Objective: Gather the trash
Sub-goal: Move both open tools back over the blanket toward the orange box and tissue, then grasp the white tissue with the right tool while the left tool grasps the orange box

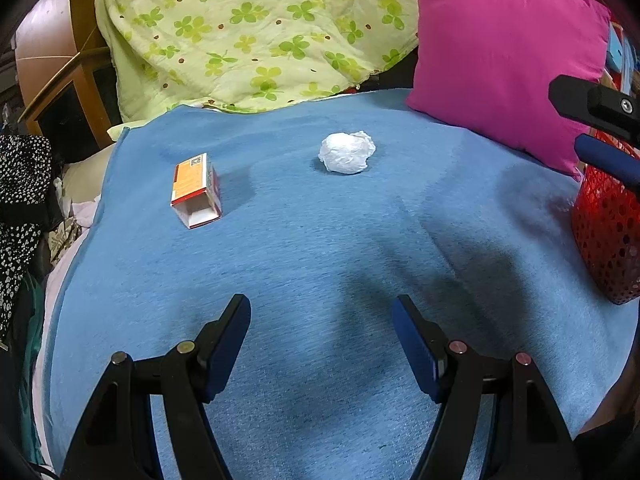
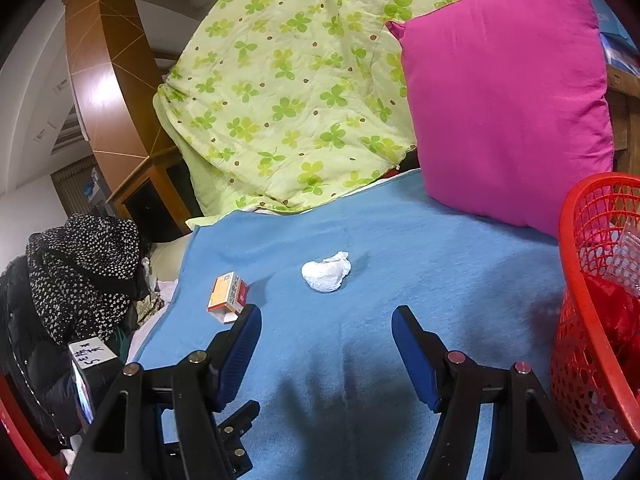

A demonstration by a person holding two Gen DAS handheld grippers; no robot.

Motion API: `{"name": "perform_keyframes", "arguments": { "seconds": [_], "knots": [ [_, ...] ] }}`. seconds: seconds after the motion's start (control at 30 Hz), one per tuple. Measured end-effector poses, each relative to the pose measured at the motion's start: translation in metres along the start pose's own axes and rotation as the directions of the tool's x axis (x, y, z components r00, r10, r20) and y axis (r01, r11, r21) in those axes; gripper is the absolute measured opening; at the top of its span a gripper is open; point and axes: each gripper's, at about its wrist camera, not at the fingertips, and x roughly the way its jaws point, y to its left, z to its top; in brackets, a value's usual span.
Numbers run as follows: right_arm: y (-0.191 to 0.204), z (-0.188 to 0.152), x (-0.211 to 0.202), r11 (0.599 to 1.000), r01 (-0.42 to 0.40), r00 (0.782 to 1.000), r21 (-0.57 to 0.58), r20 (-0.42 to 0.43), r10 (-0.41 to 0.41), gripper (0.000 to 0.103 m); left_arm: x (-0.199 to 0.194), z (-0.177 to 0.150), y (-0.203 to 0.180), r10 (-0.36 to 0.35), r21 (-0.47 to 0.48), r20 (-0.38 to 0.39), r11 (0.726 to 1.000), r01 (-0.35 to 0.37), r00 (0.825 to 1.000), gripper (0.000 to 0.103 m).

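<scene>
A crumpled white paper ball point(image 1: 347, 152) lies on the blue blanket point(image 1: 320, 240); it also shows in the right wrist view point(image 2: 326, 271). An open orange and white carton point(image 1: 196, 190) lies to its left, seen too in the right wrist view point(image 2: 227, 297). A red mesh basket point(image 2: 596, 312) stands at the right and holds red and clear wrappers; its side shows in the left wrist view point(image 1: 608, 232). My left gripper point(image 1: 322, 308) is open and empty, well short of the ball. My right gripper point(image 2: 326, 316) is open and empty, just short of the ball; its fingers point(image 1: 600, 160) enter the left wrist view at right.
A pink cushion point(image 1: 508, 68) and a green clover quilt point(image 1: 256, 36) lie at the back of the bed. A dotted black garment point(image 2: 80, 276) and a wooden bed frame point(image 2: 108, 80) are at the left, past the blanket's edge.
</scene>
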Motion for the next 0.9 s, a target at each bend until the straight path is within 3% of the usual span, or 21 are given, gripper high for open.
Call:
{"name": "perform_keyframes", "arguments": {
  "seconds": [0.53, 0.73, 0.9],
  "knots": [
    [-0.008, 0.005, 0.024, 0.995, -0.037, 0.998, 0.09, -0.043, 0.041, 0.071, 0.014, 0.004, 0.005, -0.001, -0.006, -0.028, 1.0, 0.001, 1.0, 0.074],
    [-0.023, 0.012, 0.096, 0.974, -0.064, 0.978, 0.218, -0.179, 0.105, 0.071, 0.028, 0.01, 0.042, 0.048, -0.082, -0.047, 0.995, -0.052, 0.998, 0.074],
    [-0.035, 0.024, 0.161, 0.935, -0.07, 0.962, 0.346, -0.226, 0.155, 0.071, 0.043, 0.018, 0.086, 0.119, -0.132, -0.041, 0.984, -0.123, 0.992, 0.074]
  ]
}}
